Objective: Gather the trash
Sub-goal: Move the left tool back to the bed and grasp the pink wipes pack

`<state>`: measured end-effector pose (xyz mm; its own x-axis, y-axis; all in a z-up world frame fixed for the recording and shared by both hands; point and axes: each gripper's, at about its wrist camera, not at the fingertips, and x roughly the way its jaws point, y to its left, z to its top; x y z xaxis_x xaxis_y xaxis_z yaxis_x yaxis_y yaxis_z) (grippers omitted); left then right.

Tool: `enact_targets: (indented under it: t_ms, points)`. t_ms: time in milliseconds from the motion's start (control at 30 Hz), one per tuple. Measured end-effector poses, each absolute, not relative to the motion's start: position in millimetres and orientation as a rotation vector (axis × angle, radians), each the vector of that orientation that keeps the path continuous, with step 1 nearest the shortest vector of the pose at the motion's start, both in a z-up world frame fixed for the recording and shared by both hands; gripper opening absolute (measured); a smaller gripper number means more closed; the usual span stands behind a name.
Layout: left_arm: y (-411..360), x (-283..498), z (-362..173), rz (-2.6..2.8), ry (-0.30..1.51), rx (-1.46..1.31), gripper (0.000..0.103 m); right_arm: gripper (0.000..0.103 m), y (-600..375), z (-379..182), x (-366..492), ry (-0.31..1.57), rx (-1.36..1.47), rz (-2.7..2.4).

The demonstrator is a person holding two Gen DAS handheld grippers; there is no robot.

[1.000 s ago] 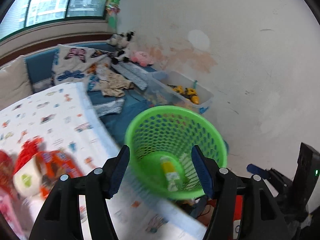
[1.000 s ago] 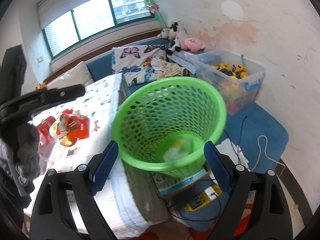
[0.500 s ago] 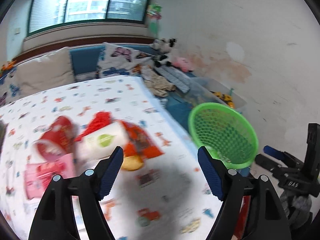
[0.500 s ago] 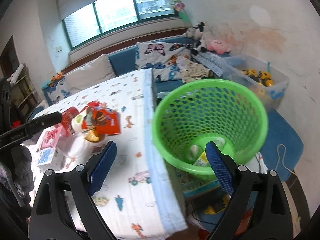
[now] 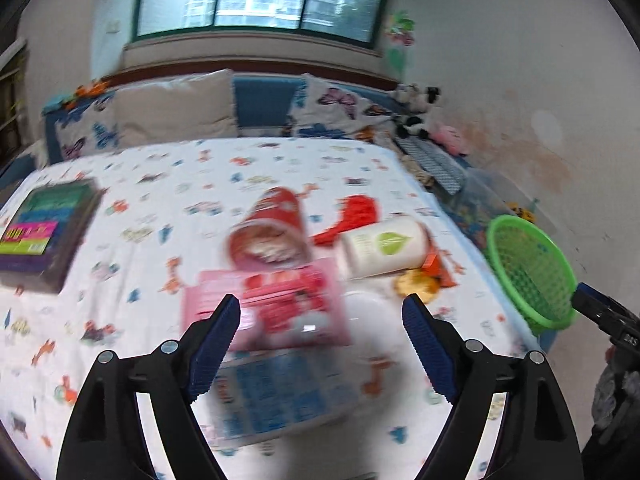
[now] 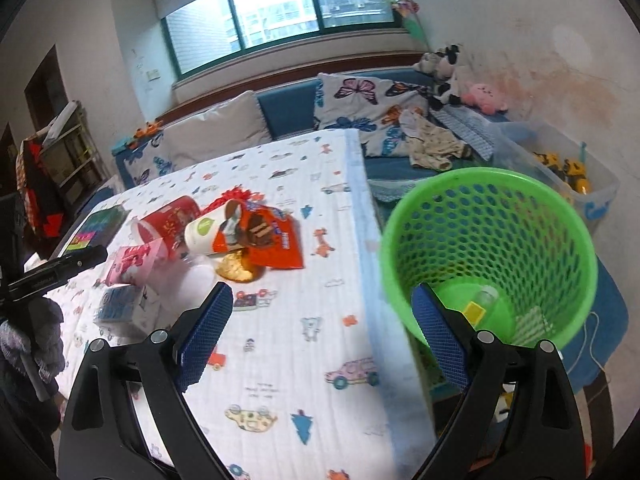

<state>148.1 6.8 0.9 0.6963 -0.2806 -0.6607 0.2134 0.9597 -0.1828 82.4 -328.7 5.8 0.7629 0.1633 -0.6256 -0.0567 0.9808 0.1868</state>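
Observation:
A pile of trash lies on the patterned tablecloth (image 5: 160,184): a pink carton (image 5: 276,304), a red cup (image 5: 272,228) on its side, a white cup (image 5: 380,248), an orange wrapper (image 6: 276,240) and a blue-white box (image 5: 280,392). My left gripper (image 5: 320,340) is open and empty, just above the pink carton. The green basket (image 6: 492,248) stands off the table's right edge with a few items at its bottom. My right gripper (image 6: 320,332) is open and empty, over the table edge beside the basket.
A dark book (image 5: 44,228) lies at the table's left. A couch with butterfly cushions (image 6: 360,100) and plush toys runs along the far wall. A clear toy bin (image 6: 576,176) stands behind the basket. The left gripper's arm (image 6: 52,272) shows at left.
My left gripper has swung left from over the basket to above the trash pile. My right gripper has drawn back and left from the basket towards the table.

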Motion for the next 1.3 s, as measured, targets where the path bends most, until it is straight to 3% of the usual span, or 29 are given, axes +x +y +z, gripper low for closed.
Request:
enact_targets:
  t_ms: [1033, 1300]
  points:
    - [81, 215, -71, -0.41, 0.962, -0.415, 0.08, 0.09, -264, -13, 148, 0.779, 0.104, 0.244]
    - [78, 213, -72, -0.444, 0.964, -0.413, 0.057, 0.09, -255, -22, 165, 0.807, 0.099, 0.265]
